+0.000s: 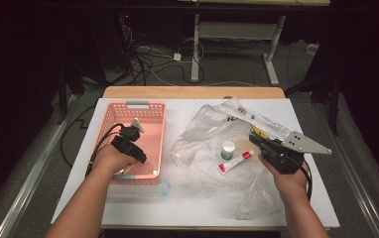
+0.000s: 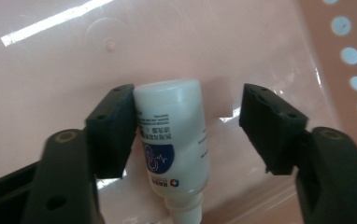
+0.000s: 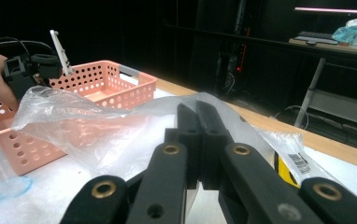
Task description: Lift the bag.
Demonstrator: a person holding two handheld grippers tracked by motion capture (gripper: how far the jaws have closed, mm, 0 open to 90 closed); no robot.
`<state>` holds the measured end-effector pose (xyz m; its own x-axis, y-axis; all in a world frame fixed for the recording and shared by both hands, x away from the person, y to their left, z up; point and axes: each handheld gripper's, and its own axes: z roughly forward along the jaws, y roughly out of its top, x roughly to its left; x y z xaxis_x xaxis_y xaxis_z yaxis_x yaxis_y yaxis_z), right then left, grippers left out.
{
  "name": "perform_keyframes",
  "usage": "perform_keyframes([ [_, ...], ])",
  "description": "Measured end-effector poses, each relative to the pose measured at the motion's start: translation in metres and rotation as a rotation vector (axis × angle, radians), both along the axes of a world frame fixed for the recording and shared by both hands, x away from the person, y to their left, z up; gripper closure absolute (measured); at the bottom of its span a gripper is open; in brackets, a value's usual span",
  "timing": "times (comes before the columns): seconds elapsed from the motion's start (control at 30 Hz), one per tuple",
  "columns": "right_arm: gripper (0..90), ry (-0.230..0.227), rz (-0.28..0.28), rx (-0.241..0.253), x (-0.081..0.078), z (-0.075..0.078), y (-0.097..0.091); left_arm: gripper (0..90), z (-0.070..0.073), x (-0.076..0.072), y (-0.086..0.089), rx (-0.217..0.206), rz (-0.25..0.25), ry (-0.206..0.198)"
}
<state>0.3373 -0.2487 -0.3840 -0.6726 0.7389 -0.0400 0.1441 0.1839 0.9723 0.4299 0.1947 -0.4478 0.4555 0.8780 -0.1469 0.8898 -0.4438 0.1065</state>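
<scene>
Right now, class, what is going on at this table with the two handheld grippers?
A person is unpacking a clear plastic bag into a pink perforated plastic basket. The left gripper is down inside the basket with a small white squeeze bottle lying between its jaws; one pad touches it, the other stands clear. The right gripper is shut on the bag's film. A red-and-white tube and a green-capped white bottle lie on the bag.

Your left gripper (image 1: 128, 144) reaches down into the pink basket (image 1: 150, 110) at the left of the white counter (image 1: 197, 203). Your right gripper (image 1: 262, 141) rests on the crumpled clear plastic bag (image 1: 202, 126) at the right. Just left of it, on the bag, lie a red-and-white tube (image 1: 235, 162) and a small white bottle with a green label (image 1: 227, 149), close together.
</scene>
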Motion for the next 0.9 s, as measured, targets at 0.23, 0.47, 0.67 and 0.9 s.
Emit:
perform_keyframes([
  [0.23, 90.0, -0.001, -0.001, 0.001, 0.000, 0.000, 0.000, 52.6, -0.002, 0.000, -0.003, 0.051, -0.017, -0.005],
  [0.47, 90.0, 0.004, -0.003, 0.003, -0.001, 0.000, -0.001, 57.8, 0.000, -0.001, -0.004, 0.056, -0.031, -0.032],
  [0.67, 90.0, 0.004, -0.002, 0.003, 0.000, 0.000, 0.000, 58.2, 0.010, -0.007, -0.002, -0.001, -0.042, -0.109],
  [0.9, 90.0, 0.005, -0.002, 0.002, 0.000, -0.001, 0.000, 58.3, 0.028, -0.019, -0.003, -0.118, -0.066, -0.239],
])
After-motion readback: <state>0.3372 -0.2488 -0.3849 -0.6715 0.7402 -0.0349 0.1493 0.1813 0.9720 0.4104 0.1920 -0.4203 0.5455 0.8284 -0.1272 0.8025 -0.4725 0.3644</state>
